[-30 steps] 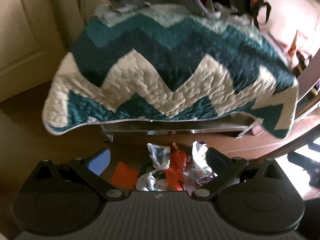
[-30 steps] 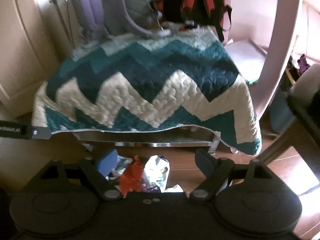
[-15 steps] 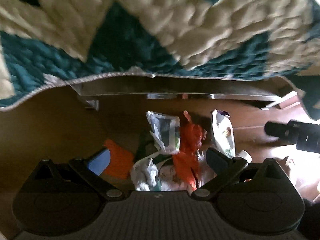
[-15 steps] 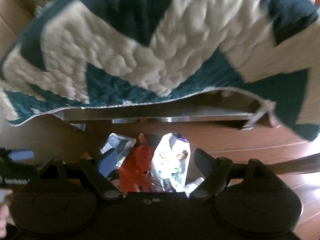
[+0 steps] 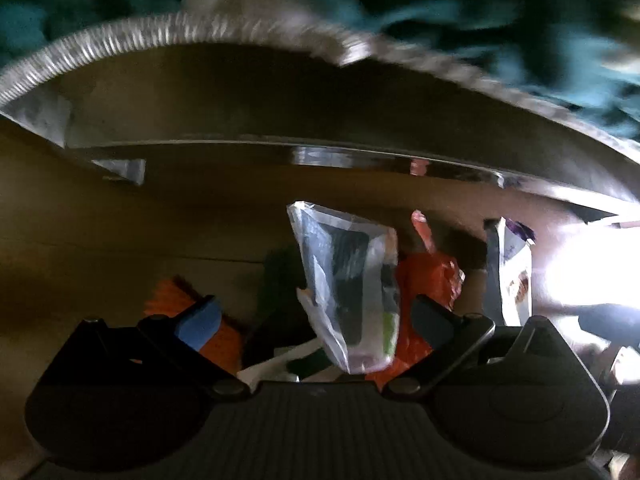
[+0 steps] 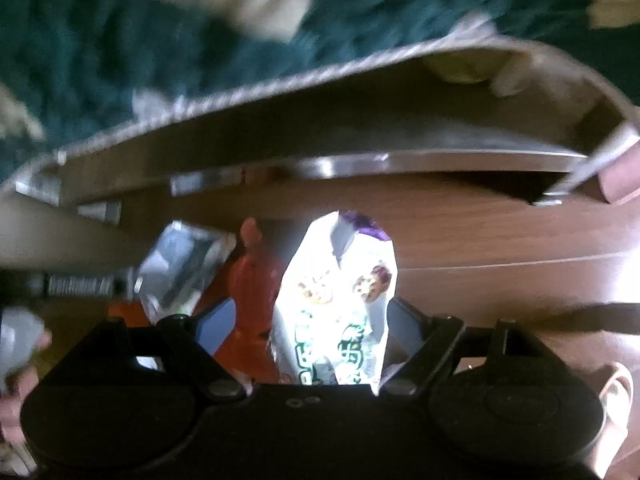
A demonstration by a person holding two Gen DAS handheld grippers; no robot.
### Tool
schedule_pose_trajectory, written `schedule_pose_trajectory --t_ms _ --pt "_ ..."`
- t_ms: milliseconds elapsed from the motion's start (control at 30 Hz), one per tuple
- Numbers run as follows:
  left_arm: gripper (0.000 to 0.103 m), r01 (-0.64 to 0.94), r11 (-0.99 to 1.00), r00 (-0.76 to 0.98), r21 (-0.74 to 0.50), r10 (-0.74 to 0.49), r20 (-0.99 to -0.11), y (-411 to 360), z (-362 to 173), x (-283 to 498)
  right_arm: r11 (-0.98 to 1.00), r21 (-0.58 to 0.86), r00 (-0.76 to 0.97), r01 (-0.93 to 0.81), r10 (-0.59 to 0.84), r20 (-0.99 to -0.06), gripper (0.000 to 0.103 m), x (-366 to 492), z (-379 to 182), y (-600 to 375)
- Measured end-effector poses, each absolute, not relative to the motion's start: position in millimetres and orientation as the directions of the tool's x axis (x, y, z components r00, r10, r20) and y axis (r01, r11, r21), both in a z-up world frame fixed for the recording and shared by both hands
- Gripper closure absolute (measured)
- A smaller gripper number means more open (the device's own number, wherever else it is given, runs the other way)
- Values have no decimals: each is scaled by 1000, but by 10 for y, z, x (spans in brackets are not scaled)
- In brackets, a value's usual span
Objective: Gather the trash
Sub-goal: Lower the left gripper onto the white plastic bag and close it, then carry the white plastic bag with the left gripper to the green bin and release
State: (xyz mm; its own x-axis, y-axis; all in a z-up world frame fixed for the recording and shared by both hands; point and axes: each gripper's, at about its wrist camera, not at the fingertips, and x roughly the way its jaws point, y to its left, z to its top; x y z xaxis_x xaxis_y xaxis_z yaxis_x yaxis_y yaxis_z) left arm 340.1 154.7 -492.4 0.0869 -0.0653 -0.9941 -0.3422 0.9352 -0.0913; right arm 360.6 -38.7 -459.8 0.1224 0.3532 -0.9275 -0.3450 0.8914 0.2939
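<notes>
the trash lies in a loose heap on the wood floor [image 6: 500,240], just below the metal rail [image 5: 280,152] and the hanging edge of a teal and cream quilt [image 6: 120,60] that fills the top of both frames.

in the left view the clear bag [image 5: 352,288] sits at centre frame. it is see-through plastic with dark print and a bit of green near its lower end. its long axis runs up and down the frame, open top toward the rail, tapered end toward the camera. just right of it is a crumpled red wrapper [image 5: 428,276], a twisted tip poking up toward the rail. further right, in strong glare, is the cookie bag [image 5: 516,276], seen edge-on and also lengthwise up the frame. an orange scrap [image 5: 172,292] lies at lower left, partly behind a blue pad.

the left tongs [image 5: 316,316] are spread wide, nothing between the pads, with the clear bag in the gap beyond them.

in the right view the cookie bag [image 6: 344,300] is centre frame: white, glossy, with cookie pictures, green lettering and a purple torn top. its long axis runs up the frame, torn end toward the rail. the red wrapper [image 6: 252,276] touches its left side, and the clear bag [image 6: 180,268] lies tilted at left.

the right tongs [image 6: 310,324] are spread too, holding nothing, the cookie bag lying in their gap.
</notes>
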Motion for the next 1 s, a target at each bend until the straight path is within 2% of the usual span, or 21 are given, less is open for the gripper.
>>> schedule_pose_trajectory --t_ms 33,100,233,400,433,500,533,567,667,733,767,867,1000 --pt "6 -360 927 81 -102 -78 -994 1581 -4975 3411 883 286 119 -371 350 -929 22 3577 -4623 -337" --pt "17 -407 904 62 -135 -120 -991 1654 -5098 3430 873 277 113 -401 348 -931 22 3544 -4678 -246" --pt "28 -475 859 62 -190 -183 -981 1767 -5234 3436 879 253 133 -405 330 -935 23 3527 -4741 -138" --pt "41 -477 853 69 -214 -206 -976 1807 -5284 3478 881 246 117 -404 317 -941 28 3568 -4854 -130" --pt "44 -479 849 77 -223 -213 -974 1824 -5283 3481 887 245 115 -392 311 -943 46 3580 -4869 -143" --pt "54 -492 835 83 -244 -234 -969 1840 -5293 3483 909 206 102 -362 259 -961 99 3623 -4930 -137" --pt "56 -497 829 86 -256 -247 -965 1854 -5298 3483 912 215 97 -349 264 -960 90 3643 -4950 -141" --pt "61 -499 825 88 -265 -257 -962 1870 -5298 3484 910 232 91 -343 278 -956 88 3656 -4961 -149" --pt "71 -493 824 91 -279 -270 -959 1902 -5283 3482 913 237 89 -333 280 -956 92 3664 -4971 -139" --pt "79 -499 819 91 -285 -277 -956 1952 -5272 3469 916 242 79 -318 280 -957 98 3666 -4981 -150" --pt "85 -501 818 90 -284 -277 -957 1975 -5248 3462 920 233 82 -315 271 -959 99 3663 -4969 -173" --pt "92 -496 833 91 -246 -232 -968 2008 -5159 3439 926 204 94 -318 244 -965 102 3656 -4931 -187" --pt "93 -469 861 77 -195 -180 -981 2020 -5057 3454 931 162 125 -328 212 -969 103 3626 -4782 -224"
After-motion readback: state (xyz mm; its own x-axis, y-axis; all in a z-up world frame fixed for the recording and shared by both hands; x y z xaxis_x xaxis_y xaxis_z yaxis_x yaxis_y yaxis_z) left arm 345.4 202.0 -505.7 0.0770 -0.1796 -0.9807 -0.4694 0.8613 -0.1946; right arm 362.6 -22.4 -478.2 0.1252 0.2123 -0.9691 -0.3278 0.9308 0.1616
